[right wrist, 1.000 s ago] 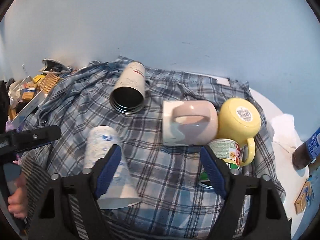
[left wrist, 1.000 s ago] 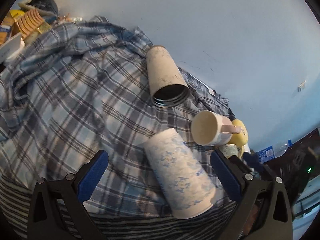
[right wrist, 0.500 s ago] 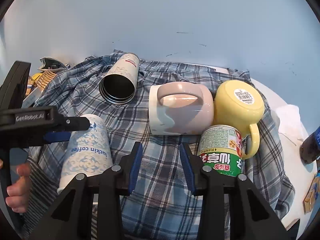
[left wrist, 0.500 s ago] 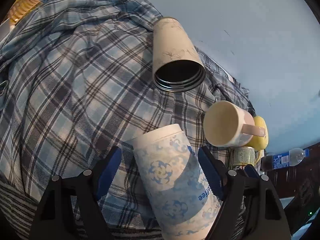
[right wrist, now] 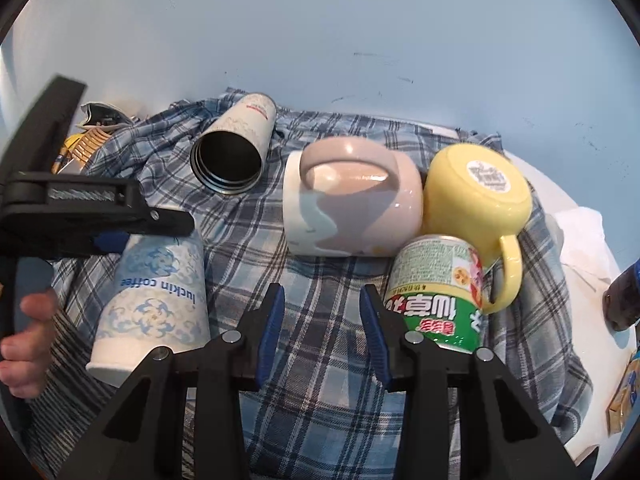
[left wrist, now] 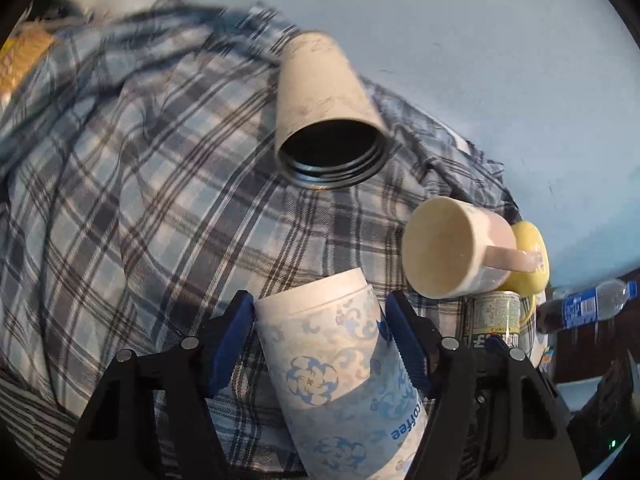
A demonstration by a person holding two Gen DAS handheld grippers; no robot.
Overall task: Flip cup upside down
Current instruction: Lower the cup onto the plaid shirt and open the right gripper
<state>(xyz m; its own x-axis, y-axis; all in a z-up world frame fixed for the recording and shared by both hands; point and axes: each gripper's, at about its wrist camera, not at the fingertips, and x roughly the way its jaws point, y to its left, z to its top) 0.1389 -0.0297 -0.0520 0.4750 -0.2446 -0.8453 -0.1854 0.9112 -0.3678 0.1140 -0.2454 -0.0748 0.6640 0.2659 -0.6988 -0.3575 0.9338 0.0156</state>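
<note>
A white paper coffee cup with blue flower print (left wrist: 340,376) lies on its side on the plaid cloth (left wrist: 132,200). My left gripper (left wrist: 320,340) has closed on it, one blue pad against each side near its base end. The cup (right wrist: 154,300) and the left gripper (right wrist: 116,224) above it also show at the left of the right wrist view. My right gripper (right wrist: 322,328) is partly closed and empty, low over the cloth (right wrist: 320,280) in front of the pink mug (right wrist: 352,200).
A metal tumbler (left wrist: 324,120) lies on its side behind the cup, mouth toward me. The pink mug (left wrist: 456,248), a yellow mug (right wrist: 480,196) and a green can (right wrist: 436,296) lie close together at the right. A dark bottle (right wrist: 622,296) stands at the far right.
My left gripper moved forward around the paper cup and closed on its sides. My right gripper narrowed from wide open and came closer to the mugs.
</note>
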